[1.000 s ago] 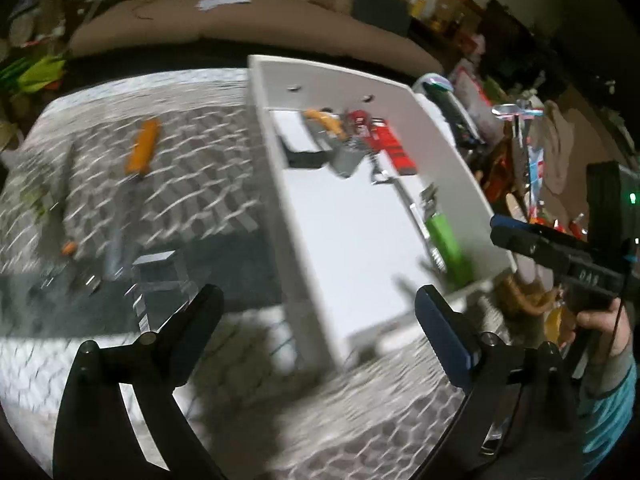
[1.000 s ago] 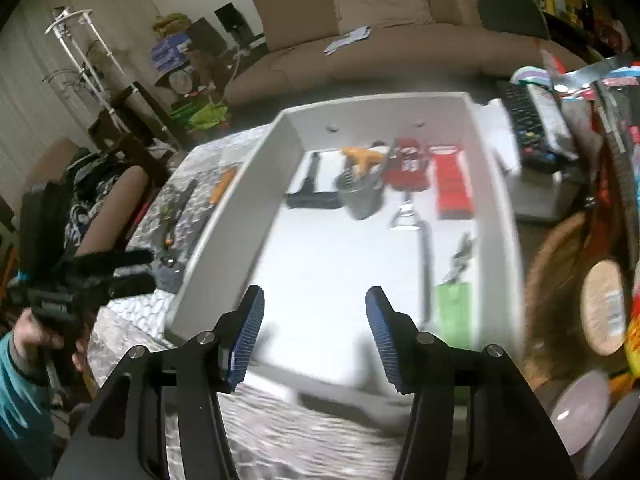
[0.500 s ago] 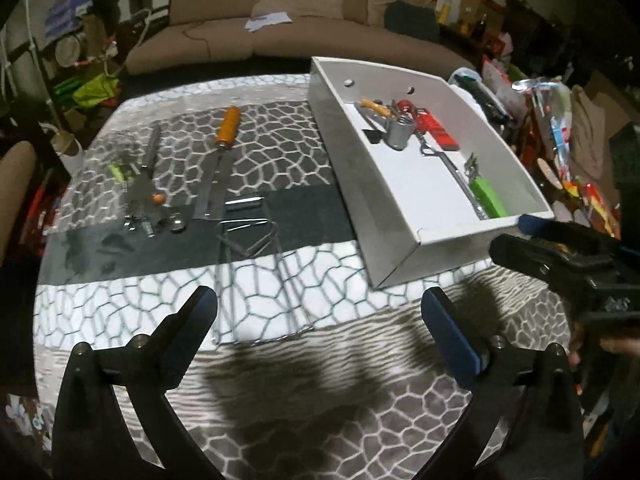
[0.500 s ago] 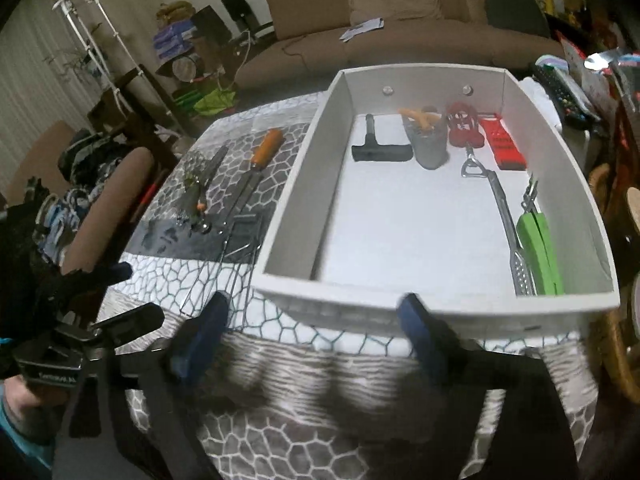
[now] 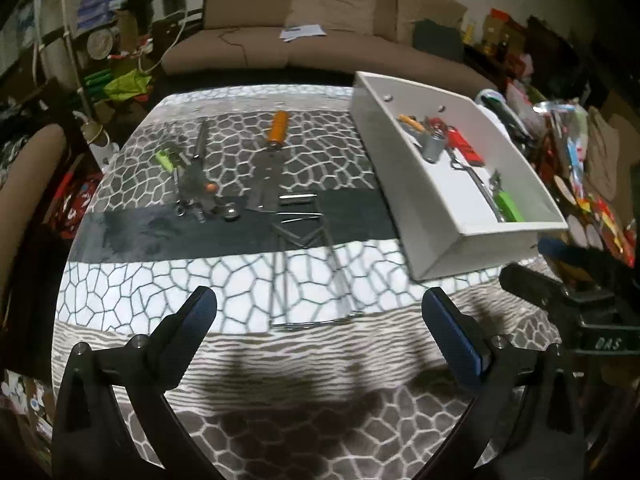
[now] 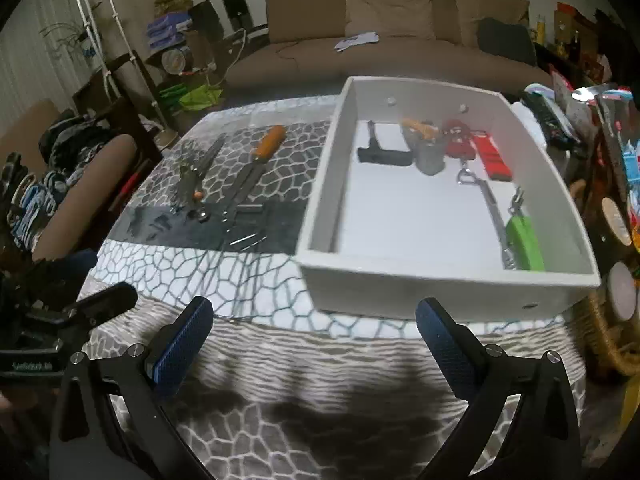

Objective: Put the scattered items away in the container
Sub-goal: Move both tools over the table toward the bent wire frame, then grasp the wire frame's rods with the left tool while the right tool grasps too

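Right now both the left gripper (image 5: 320, 312) and right gripper (image 6: 314, 322) gape wide and empty, near the white tray (image 6: 440, 288), with an orange-handled file (image 5: 276, 136) lying left of it.

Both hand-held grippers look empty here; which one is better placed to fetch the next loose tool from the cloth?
Left, probably. The left hand-held gripper is open over the cloth, facing the orange-handled tool and the metal pieces. The right hand-held gripper, also open, faces the white container, with the loose tools off to its side.
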Tool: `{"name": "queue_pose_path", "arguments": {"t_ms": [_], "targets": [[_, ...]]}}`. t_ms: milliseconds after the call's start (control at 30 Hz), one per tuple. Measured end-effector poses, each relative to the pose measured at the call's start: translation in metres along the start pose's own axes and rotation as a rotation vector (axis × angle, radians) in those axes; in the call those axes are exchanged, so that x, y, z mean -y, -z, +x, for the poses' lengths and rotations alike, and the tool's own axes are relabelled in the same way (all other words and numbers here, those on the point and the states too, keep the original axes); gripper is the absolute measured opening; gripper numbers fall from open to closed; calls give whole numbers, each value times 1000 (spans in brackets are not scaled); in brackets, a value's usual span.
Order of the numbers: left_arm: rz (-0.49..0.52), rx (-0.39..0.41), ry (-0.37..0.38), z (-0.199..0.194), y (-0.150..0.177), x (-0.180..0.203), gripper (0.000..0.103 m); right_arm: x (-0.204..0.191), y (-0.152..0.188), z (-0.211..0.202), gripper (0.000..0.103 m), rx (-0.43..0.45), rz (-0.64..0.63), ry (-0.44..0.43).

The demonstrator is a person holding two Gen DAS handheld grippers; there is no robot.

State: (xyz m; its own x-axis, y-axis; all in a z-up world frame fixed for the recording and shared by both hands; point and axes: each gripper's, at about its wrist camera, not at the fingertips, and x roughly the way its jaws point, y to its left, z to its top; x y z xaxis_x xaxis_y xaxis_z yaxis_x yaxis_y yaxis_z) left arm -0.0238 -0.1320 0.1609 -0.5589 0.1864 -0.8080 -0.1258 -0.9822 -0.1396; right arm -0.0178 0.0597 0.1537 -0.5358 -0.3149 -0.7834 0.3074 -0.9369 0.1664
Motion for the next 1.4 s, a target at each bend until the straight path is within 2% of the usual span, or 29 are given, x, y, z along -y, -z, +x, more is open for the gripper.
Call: {"name": "queue_pose_path", "arguments": {"t_ms": [167,300,333,500,567,600,633,667,733,833,900,1033,1200,1233,1267,1300,1333,1367,1400], "targets": [[-106,-25,-6,20,11,-56,103,-23,7,21,103,-24,-11,-41],[-127,-48,-32,42,23,-87,103,-45,12,38,103,-28,-35,-57],[-140,-50,-33,47,26,-93,103,-50,13,43,103,-24,-29,-84],[-225,-72,50,77,38,-109,101,-60,23,66,103,-25,25,-149],[-215,-63,73,83,41,-108,101,-60,29,79,98,-40,57,-170],[-209,-72,83,87,41,-107,99,-59,32,86,87,-52,71,-183],[-204,-89,95,92,40,-105,96,-59,34,93,80,-64,80,-186],[-197,-92,107,94,39,-104,90,-59,36,99,78,-72,86,-191],[-198,-99,115,100,37,-104,84,-59,38,109,71,-79,94,-195],[-195,-135,144,111,37,-100,67,-60,37,119,67,-67,103,-173],[-156,-155,133,119,35,-91,58,-62,36,127,54,-59,76,-126],[-146,-181,162,131,33,-76,56,-55,35,149,38,-89,83,-97],[-114,-174,141,142,23,-58,53,-51,34,157,38,-70,61,-80],[-109,-170,131,144,21,-56,52,-52,34,157,33,-71,49,-68],[-117,-169,136,145,19,-56,46,-52,34,158,28,-72,44,-81],[-126,-167,146,145,18,-57,25,-52,33,159,26,-79,41,-97],[-134,-170,167,146,18,-56,11,-53,32,159,24,-85,23,-100],[-136,-183,171,147,18,-57,4,-55,31,159,23,-87,5,-100],[-132,-191,164,148,20,-57,4,-57,30,159,18,-89,-11,-93]]}}
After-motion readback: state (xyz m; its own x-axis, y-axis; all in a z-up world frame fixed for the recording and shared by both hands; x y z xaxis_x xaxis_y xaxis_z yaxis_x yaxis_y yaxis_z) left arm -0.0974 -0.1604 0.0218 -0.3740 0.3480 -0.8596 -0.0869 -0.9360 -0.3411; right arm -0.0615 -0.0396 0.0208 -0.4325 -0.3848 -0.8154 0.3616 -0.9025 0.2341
